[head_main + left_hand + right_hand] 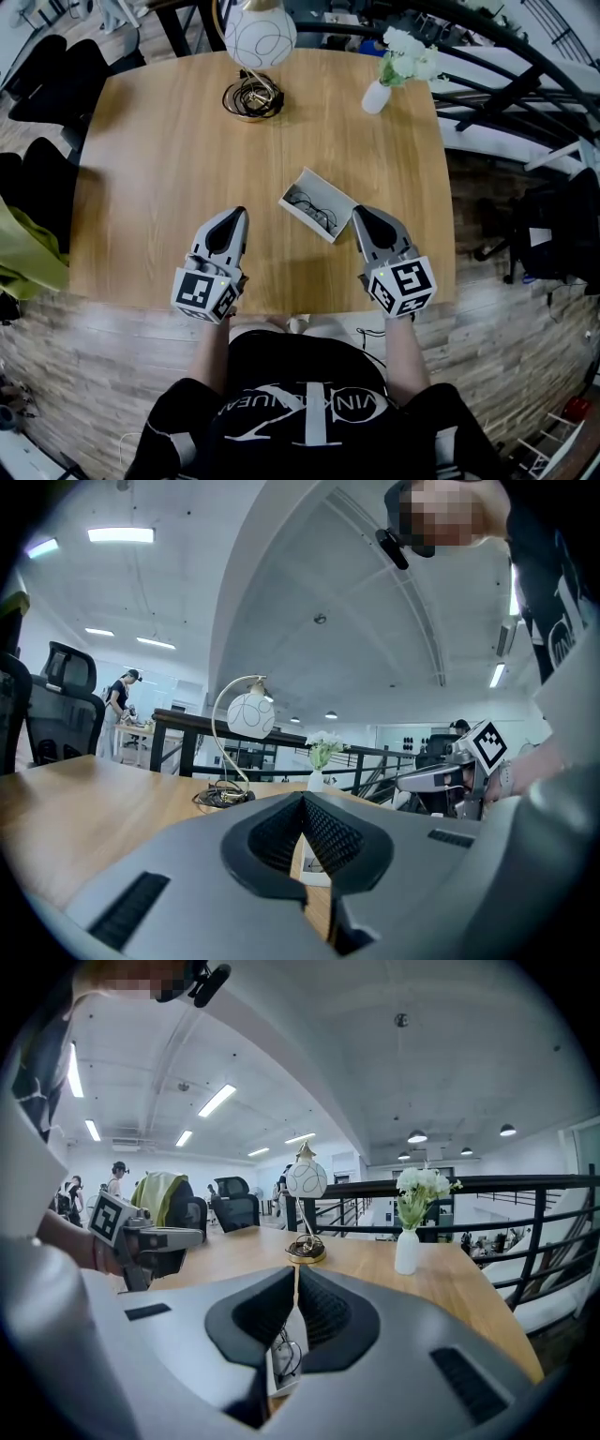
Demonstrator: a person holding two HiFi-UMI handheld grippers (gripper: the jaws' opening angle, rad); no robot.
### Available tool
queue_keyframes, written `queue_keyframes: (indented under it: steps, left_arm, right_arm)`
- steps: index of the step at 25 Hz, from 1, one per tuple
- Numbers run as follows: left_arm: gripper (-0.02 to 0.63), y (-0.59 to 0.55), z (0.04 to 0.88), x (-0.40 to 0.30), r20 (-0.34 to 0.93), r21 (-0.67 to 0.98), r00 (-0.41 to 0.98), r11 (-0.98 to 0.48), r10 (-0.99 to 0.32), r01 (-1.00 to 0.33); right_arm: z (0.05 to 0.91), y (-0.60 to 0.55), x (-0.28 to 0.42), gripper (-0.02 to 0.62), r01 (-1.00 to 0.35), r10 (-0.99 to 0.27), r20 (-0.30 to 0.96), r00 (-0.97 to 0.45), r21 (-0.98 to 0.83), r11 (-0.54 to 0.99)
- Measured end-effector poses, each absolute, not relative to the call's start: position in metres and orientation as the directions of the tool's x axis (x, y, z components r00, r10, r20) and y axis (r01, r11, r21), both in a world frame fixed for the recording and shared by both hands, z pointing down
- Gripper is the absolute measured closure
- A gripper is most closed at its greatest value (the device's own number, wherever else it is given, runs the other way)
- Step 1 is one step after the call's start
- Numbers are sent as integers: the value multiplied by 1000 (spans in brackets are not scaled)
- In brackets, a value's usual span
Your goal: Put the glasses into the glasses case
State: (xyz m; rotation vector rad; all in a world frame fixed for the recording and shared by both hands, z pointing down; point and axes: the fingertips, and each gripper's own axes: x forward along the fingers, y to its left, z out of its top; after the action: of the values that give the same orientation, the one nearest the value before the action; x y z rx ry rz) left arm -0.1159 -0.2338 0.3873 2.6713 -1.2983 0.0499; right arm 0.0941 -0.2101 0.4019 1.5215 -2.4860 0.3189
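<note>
A white glasses case (309, 193) lies open on the wooden table (169, 169), a little right of the middle. Thin dark-rimmed glasses (314, 211) rest inside it. My left gripper (240, 213) hovers to the left of the case, shut and empty, with its jaws meeting at the tip. To the right of the case is my right gripper (357, 212), also shut with nothing in it. In the right gripper view the glasses (286, 1354) show through the gap below the closed jaws. The left gripper view catches only a corner of the case (314, 864).
A white globe lamp (260, 33) stands on a coiled base (252, 97) at the table's far edge. A white vase with flowers (378, 94) is at the far right corner. Dark railings (506, 84) run past the right side, and chairs (47, 84) stand at the left.
</note>
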Motion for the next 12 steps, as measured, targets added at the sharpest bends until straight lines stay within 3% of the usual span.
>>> queue_keyframes:
  steps: [12]
  left_arm:
    - [591, -233, 356, -119, 48, 122, 615, -607, -787, -785]
  right_arm:
    - [368, -202, 98, 565, -899, -873, 218, -435, -59, 433]
